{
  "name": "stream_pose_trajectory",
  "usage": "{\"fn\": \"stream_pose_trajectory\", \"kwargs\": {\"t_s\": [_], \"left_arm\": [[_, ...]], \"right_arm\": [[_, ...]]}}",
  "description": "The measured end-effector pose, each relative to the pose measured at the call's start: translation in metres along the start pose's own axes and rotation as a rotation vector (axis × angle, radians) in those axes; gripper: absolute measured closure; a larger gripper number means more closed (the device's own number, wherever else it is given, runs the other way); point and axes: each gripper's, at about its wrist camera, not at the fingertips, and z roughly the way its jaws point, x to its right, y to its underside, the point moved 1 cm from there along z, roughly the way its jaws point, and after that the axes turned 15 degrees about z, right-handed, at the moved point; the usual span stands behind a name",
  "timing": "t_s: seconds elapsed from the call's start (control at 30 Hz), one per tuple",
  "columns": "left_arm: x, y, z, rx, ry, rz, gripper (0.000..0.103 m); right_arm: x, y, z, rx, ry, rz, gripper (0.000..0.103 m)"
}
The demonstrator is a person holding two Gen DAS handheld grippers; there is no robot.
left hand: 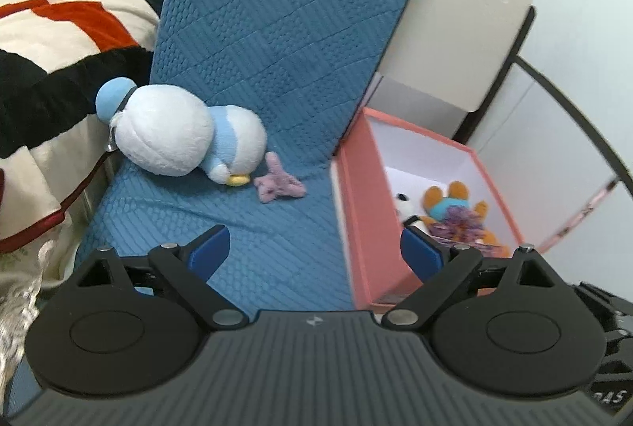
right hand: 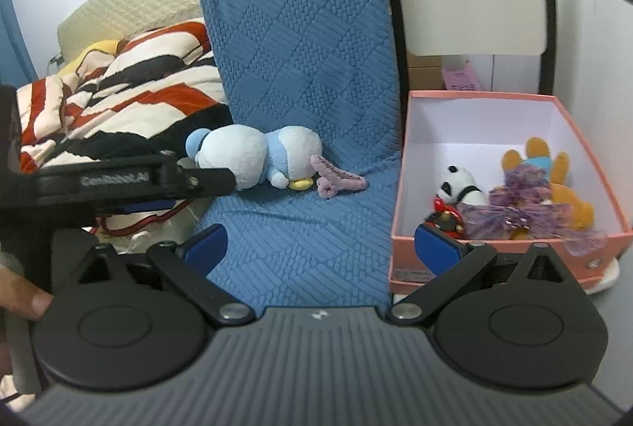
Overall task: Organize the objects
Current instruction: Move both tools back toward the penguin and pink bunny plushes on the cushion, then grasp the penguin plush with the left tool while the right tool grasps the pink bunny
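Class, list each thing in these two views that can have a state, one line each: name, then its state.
Left gripper: open, nothing between its fingers.
Right gripper: open, holding nothing.
Pink box: lid off, toys inside.
Penguin plush: lying on its side on the blue cushion.
Purple starfish toy: flat on the cushion, beside the penguin.
Panda toy: lying in the box.
Orange toy: lying in the box.

Both wrist views face downward, sharing blue cushion [left hand: 277,70] — pink box [right hand: 403,188]
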Motion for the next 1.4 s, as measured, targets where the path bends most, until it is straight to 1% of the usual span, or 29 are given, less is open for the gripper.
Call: {"fn": "stream_pose_trajectory", "kwargs": {"t_s": [0.1, 0.2, 0.37, 0.4, 0.47, 0.53, 0.67, 0.7, 0.8, 0.9, 1.0, 1.07, 1.13, 1.23, 1.27, 1.33, 1.4], "left_arm": [[-0.015, 0.005, 0.025, 0.017, -0.018, -0.023, 0.007], [-0.030, 0.010, 0.054, 0.014, -0.024, -0.049, 0.007], [-0.057, 0.013, 0.097, -0.009, -0.006, -0.097, 0.007], [-0.062, 0.012, 0.106, -0.010, -0.030, -0.109, 0.007], [-0.071, 0.012, 0.122, -0.013, -0.043, -0.108, 0.007], [-0.081, 0.011, 0.138, -0.027, -0.035, -0.134, 0.008], [-0.096, 0.006, 0.160, -0.016, 0.002, -0.199, 0.008], [-0.098, 0.004, 0.165, -0.015, 0.009, -0.216, 0.008], [-0.106, -0.002, 0.183, -0.015, 0.036, -0.289, 0.008], [-0.114, -0.006, 0.197, -0.007, 0.048, -0.373, 0.008], [-0.120, -0.009, 0.212, -0.010, 0.044, -0.435, 0.008], [-0.126, -0.009, 0.220, -0.010, 0.037, -0.483, 0.008], [-0.132, -0.007, 0.226, -0.006, 0.027, -0.534, 0.008], [-0.142, -0.006, 0.230, 0.019, 0.033, -0.594, 0.008], [-0.145, -0.006, 0.233, 0.027, 0.032, -0.616, 0.008], [-0.151, -0.005, 0.238, 0.039, 0.029, -0.659, 0.008], [-0.155, -0.003, 0.243, 0.051, 0.016, -0.697, 0.008]], "right_arm": [[-0.005, 0.000, 0.021, 0.009, -0.016, -0.005, 0.000], [-0.007, -0.001, 0.043, 0.008, -0.031, -0.007, 0.000], [-0.010, -0.002, 0.077, 0.022, -0.030, -0.048, 0.002], [-0.011, -0.002, 0.084, 0.023, -0.026, -0.061, 0.002], [-0.011, -0.002, 0.097, 0.022, -0.023, -0.082, 0.002], [-0.010, -0.002, 0.111, 0.016, -0.022, -0.094, 0.004], [-0.010, 0.000, 0.140, 0.005, 0.011, -0.130, 0.019], [-0.010, 0.000, 0.147, 0.001, 0.020, -0.135, 0.024], [-0.008, 0.000, 0.170, -0.015, 0.053, -0.147, 0.027], [-0.005, -0.004, 0.190, -0.036, 0.054, -0.153, 0.028], [-0.003, -0.010, 0.211, -0.060, 0.051, -0.163, 0.029], [0.000, -0.014, 0.226, -0.085, 0.065, -0.162, 0.033], [0.001, -0.019, 0.238, -0.100, 0.062, -0.170, 0.033], [-0.003, -0.023, 0.254, -0.115, 0.061, -0.225, 0.033], [-0.004, -0.024, 0.260, -0.124, 0.069, -0.230, 0.033], [-0.006, -0.024, 0.272, -0.165, 0.043, -0.221, 0.035], [-0.011, -0.022, 0.282, -0.179, 0.066, -0.242, 0.037]]}}
